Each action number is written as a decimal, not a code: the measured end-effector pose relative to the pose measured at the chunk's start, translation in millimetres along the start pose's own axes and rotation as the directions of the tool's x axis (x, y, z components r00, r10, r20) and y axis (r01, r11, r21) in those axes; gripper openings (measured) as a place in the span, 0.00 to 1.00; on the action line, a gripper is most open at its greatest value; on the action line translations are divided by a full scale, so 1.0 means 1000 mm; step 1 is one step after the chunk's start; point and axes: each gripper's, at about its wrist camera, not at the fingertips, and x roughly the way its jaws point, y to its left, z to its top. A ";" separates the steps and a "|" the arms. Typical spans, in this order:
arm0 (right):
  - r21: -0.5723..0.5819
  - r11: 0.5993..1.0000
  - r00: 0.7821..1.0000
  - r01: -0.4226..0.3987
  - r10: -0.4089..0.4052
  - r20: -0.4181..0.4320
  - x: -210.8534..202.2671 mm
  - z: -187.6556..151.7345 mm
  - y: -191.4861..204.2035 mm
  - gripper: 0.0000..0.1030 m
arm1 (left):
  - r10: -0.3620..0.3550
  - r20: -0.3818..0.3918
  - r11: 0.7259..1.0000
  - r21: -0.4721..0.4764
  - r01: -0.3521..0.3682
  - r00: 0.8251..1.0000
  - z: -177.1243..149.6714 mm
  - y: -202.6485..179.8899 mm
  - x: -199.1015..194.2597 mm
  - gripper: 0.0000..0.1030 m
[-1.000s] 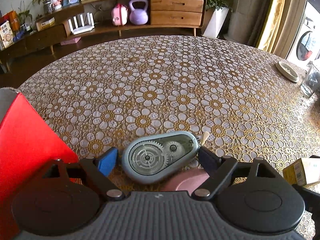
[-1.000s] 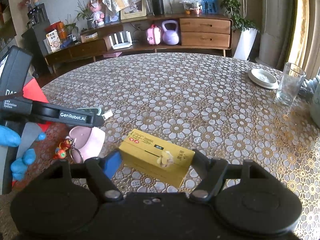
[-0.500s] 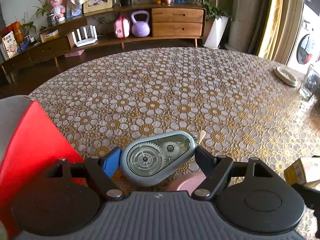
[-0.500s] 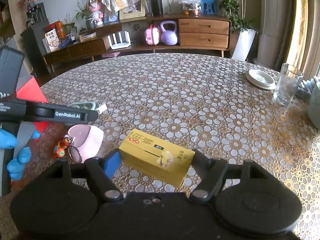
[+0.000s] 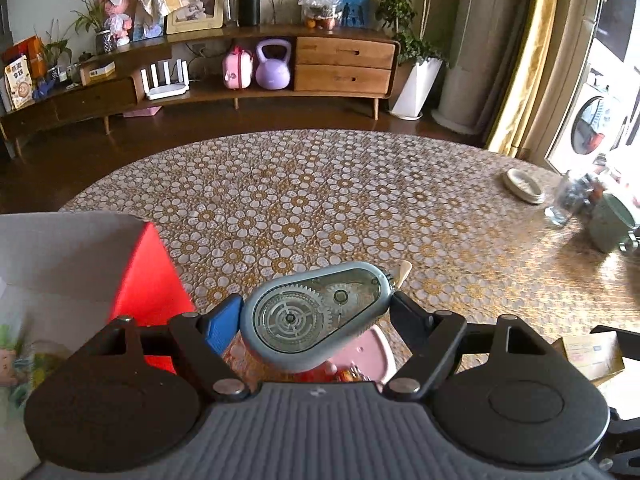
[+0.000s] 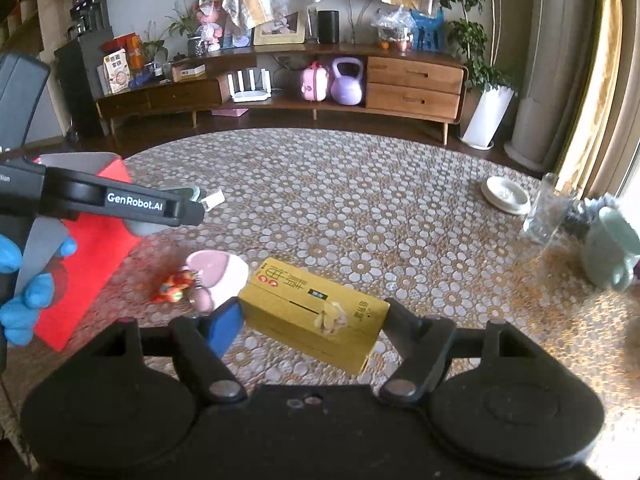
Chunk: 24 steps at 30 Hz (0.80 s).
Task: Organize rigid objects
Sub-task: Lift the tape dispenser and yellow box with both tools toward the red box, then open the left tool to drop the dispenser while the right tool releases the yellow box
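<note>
My left gripper (image 5: 316,314) is shut on a grey-blue correction tape dispenser (image 5: 312,316) with clear gears, held above the table. My right gripper (image 6: 312,320) is shut on a yellow carton (image 6: 312,314), also lifted off the cloth. In the right wrist view the left gripper (image 6: 192,210) shows at the left, held by a blue-gloved hand (image 6: 24,284). A red and grey box (image 5: 148,280) stands open at the left. A pink heart-shaped piece (image 6: 218,274) and a small red keychain toy (image 6: 174,288) lie on the table below.
The round table (image 5: 320,200) wears a flower-patterned cloth. At the far right stand a white dish (image 6: 506,196), a drinking glass (image 6: 546,210) and a pale green mug (image 6: 610,250). A wooden sideboard (image 5: 240,72) lines the wall behind.
Both grippers have risen with their loads. The left one closed onto the tape dispenser and lifted it off the cloth; the table now looks farther below in both views.
</note>
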 end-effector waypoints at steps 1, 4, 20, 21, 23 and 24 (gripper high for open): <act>-0.004 1.000 1.000 -0.001 0.001 0.002 -0.005 0.001 0.003 0.72 | -0.008 0.001 1.000 -0.001 0.008 1.000 0.000 0.001 -0.007 0.77; -0.021 1.000 1.000 -0.006 0.007 0.013 -0.022 0.005 0.018 0.72 | -0.027 0.003 1.000 -0.003 0.027 1.000 -0.002 0.008 -0.030 0.77; -0.144 0.986 0.994 -0.080 0.090 0.067 -0.084 0.032 0.128 0.72 | -0.046 0.025 0.999 -0.025 0.047 0.999 -0.020 0.101 -0.144 0.78; -0.154 0.984 0.993 -0.085 0.096 0.068 -0.085 0.034 0.136 0.72 | -0.043 0.028 0.999 -0.025 0.043 0.999 -0.022 0.107 -0.149 0.78; -0.172 0.981 0.991 -0.094 0.108 0.073 -0.085 0.038 0.152 0.72 | -0.036 0.036 0.999 -0.027 0.036 0.999 -0.024 0.122 -0.158 0.78; -0.183 0.978 0.991 -0.097 0.112 0.076 -0.085 0.039 0.160 0.72 | -0.028 0.038 0.999 -0.031 0.029 0.999 -0.026 0.131 -0.163 0.78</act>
